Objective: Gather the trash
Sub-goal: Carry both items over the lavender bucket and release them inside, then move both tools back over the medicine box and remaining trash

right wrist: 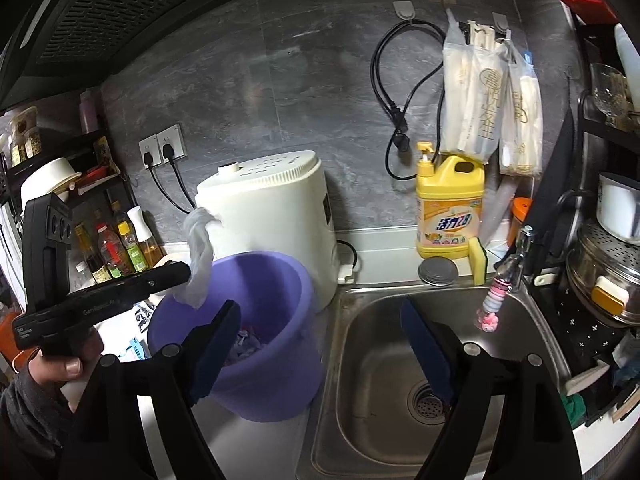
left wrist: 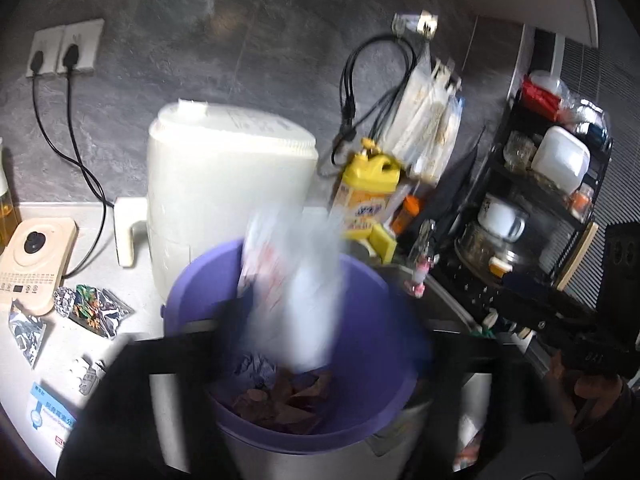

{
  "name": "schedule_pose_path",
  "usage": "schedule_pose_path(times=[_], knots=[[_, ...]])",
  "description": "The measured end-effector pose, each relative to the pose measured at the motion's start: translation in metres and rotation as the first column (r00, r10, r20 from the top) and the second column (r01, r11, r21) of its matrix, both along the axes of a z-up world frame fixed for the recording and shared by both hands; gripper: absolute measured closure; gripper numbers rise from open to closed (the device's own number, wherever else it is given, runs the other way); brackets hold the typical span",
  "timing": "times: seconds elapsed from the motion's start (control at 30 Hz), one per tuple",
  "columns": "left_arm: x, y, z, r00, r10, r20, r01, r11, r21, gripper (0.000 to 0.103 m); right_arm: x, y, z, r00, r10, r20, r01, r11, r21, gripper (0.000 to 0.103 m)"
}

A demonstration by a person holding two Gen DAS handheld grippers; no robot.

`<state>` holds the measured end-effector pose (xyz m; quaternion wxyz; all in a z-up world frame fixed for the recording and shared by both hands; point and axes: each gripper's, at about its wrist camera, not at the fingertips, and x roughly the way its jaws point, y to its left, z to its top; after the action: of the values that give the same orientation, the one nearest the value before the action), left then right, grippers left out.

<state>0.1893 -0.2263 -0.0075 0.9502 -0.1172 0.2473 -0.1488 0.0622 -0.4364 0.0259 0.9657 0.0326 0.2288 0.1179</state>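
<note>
Trash is being dropped into the purple bin [right wrist: 256, 320], which stands on the counter [left wrist: 60, 344] between the loose wrappers and the sink [right wrist: 400, 380]. The step in hand is judged to be a release over the bin; more litter is left to gather.

On the far left of the left wrist view, foil wrappers [left wrist: 96, 308] and a blue-and-white packet [left wrist: 48, 408] lie on the counter, just beside the bin and not yet collected. These are taken to be the next targets. Reaching them would call for the left gripper [left wrist: 304, 368] to be swung left and lowered, then closed on a thin, crinkly edge that may slip.

Over the bin's mouth, a white plastic bag [left wrist: 296, 280] is seen as a blur. It hangs just off the tip of the left gripper in the right wrist view [right wrist: 198, 256], and whether it is touched there or already falling cannot be told. The left gripper's fingers are spread wide, with the bag between them but not pinched.

Inside the bin, crumpled paper [left wrist: 256, 368] and brownish scraps [left wrist: 288, 396] are seen at the bottom; it is far from full.

Further right, the right gripper [right wrist: 320, 344] is held with its fingers [right wrist: 218, 344] spread and nothing between them, one finger over the bin's rim and the other over the sink. The sink holds nothing but its drain strainer [right wrist: 430, 402].
</note>
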Motion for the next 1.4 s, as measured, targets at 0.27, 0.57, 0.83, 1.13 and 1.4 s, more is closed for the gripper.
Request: schedule_pose_path(times=[0.27, 0.57, 0.83, 1.13, 1.4], knots=[[-0.024, 0.031, -0.006, 0.991, 0.127, -0.051, -0.125, 0.992, 0.035, 0.011, 0.004, 0.016, -0.010, 0.998, 0.062, -0.019, -0.061, 0.998, 0.031, 0.013], [-0.052, 0.079, -0.016, 0.962, 0.255, -0.097, -0.252, 0.967, 0.051, 0.010, 0.019, 0.055, -0.014, 0.989, 0.142, -0.030, -0.141, 0.989, 0.049, 0.011], [-0.072, 0.123, -0.025, 0.930, 0.343, -0.131, -0.339, 0.939, 0.053, 0.010, 0.024, 0.096, -0.012, 0.978, 0.205, -0.031, -0.203, 0.978, 0.043, 0.011], [-0.087, 0.171, -0.039, 0.903, 0.393, -0.175, -0.389, 0.919, 0.056, 0.010, 0.025, 0.145, -0.008, 0.965, 0.260, -0.030, -0.260, 0.965, 0.031, 0.016], [-0.089, 0.211, -0.052, 0.909, 0.360, -0.211, -0.353, 0.933, 0.068, 0.010, 0.020, 0.196, -0.015, 0.963, 0.262, -0.054, -0.261, 0.965, 0.027, 0.022]])
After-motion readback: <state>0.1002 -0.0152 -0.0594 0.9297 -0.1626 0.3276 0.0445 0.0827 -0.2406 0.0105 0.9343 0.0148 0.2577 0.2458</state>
